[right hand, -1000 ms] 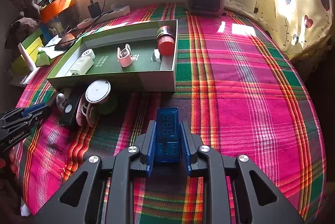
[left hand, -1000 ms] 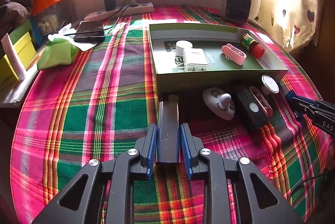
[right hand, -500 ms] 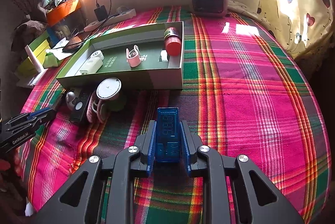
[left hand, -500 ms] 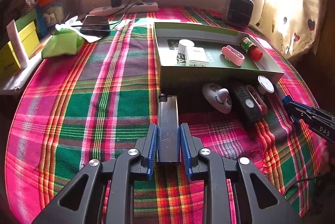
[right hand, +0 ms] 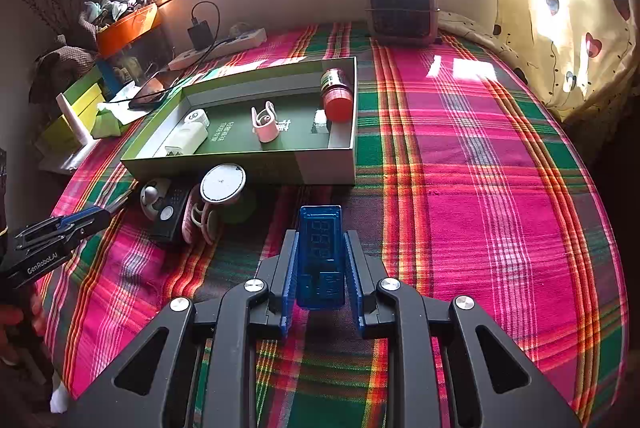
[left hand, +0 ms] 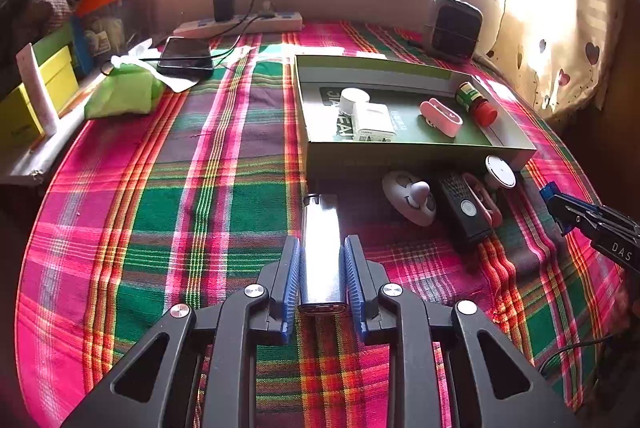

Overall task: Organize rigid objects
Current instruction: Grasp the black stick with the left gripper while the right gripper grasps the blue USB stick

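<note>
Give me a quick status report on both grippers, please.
Left gripper shut on dark lighter. Right gripper shut on blue USB meter. Green box ahead; loose items crowd its near wall.

The left gripper [right hand: 70, 228] bears "GenRobot.AI" in white; the right gripper [left hand: 576, 216] shows "DAS" (rest cut off). Tray lettering is illegible.

green round thing [right hand: 240, 205] mostly hidden (under white disc [right hand: 223, 183]), identity unclear
</note>
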Motion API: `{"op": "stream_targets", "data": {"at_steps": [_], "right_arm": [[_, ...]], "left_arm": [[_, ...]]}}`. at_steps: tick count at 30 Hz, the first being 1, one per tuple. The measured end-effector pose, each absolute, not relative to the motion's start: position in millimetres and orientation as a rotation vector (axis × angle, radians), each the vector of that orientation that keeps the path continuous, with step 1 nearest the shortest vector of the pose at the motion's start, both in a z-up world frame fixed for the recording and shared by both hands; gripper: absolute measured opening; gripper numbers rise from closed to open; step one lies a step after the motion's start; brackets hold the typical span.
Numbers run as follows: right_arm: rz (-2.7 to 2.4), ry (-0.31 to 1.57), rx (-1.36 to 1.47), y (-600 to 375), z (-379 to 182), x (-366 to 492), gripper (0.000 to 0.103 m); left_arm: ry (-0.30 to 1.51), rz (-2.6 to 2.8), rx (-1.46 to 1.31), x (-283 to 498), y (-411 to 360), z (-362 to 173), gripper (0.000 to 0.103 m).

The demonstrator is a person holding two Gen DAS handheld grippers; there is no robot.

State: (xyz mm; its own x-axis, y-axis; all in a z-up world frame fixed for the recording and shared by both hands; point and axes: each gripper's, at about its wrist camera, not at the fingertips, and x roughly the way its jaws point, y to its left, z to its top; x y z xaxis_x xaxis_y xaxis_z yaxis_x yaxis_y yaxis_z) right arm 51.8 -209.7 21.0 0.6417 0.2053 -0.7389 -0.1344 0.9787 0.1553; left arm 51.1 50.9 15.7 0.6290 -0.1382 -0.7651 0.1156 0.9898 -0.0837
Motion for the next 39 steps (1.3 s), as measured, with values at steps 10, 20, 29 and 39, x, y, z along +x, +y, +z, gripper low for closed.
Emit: {"op": "stream_targets", "data": {"at_steps": [10, 20, 29, 39], "right_arm": [[0.196, 0.863, 0.094, -210, 18, 53, 0.023], [0.197, 0.869, 0.093, -210, 15, 54, 0.023], [0.193, 0.865, 0.092, -210, 17, 52, 0.023], [0.193, 0.858, 0.090, -209, 20, 49, 0.023]], "left_arm": [[0.905, -0.120, 0.020, 61, 45, 6, 0.025], [0.898, -0.106, 0.047, 65, 41, 6, 0.022], [0.879, -0.109, 0.030, 62, 44, 10, 0.022], [0.860, -0.114, 0.006, 57, 48, 18, 0.022]]}}
